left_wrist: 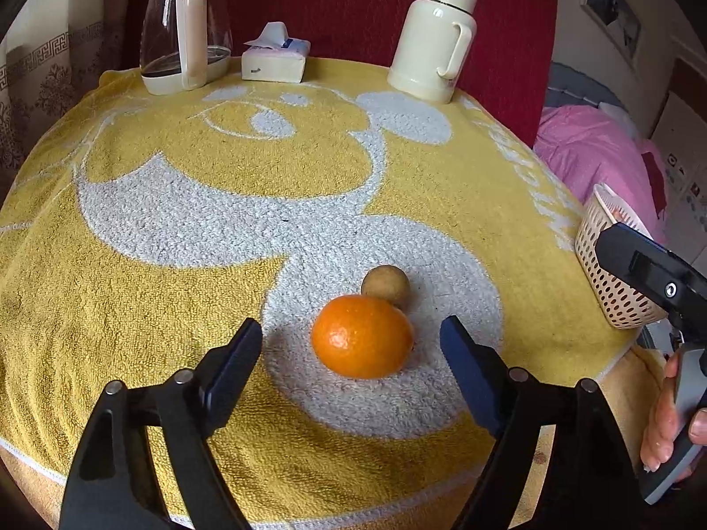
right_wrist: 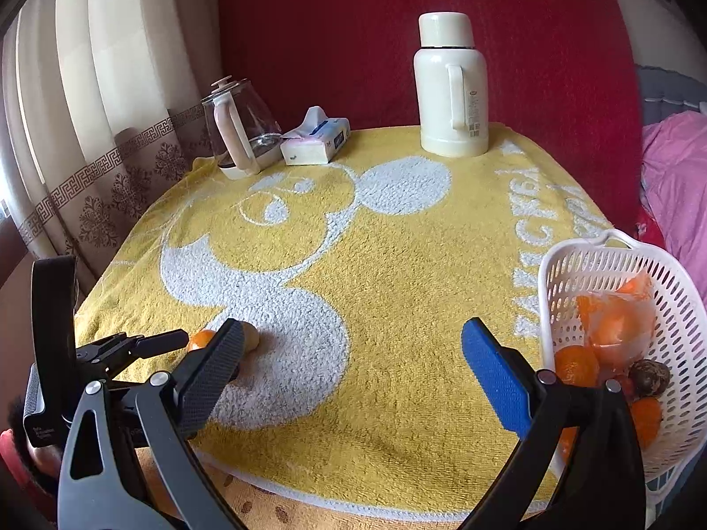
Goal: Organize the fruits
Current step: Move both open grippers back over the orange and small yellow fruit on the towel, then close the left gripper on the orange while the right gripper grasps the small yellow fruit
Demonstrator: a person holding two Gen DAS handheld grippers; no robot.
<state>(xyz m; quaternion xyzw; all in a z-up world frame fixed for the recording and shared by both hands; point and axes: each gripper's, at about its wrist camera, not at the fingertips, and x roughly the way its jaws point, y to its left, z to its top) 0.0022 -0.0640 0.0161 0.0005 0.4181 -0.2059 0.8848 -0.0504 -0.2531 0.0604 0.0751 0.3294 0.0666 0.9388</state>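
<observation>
An orange [left_wrist: 362, 336] lies on the yellow towel [left_wrist: 221, 300], with a small brown round fruit [left_wrist: 385, 286] touching it just behind. My left gripper [left_wrist: 351, 344] is open, its fingers on either side of the orange without touching it. My right gripper [right_wrist: 353, 357] is open and empty above the towel's front part. A white perforated basket [right_wrist: 680, 309] at the right edge holds several oranges, an orange bag and a dark round fruit. In the right wrist view the orange [right_wrist: 201, 339] and the brown fruit [right_wrist: 252, 336] show partly behind my left finger.
At the back of the table stand a glass kettle [left_wrist: 185, 31], a tissue pack [left_wrist: 275, 59] and a cream thermos [left_wrist: 435, 39]. A red wall is behind, curtains at left, pink bedding [left_wrist: 592, 150] at right. The basket [left_wrist: 614, 260] sits at the table's right edge.
</observation>
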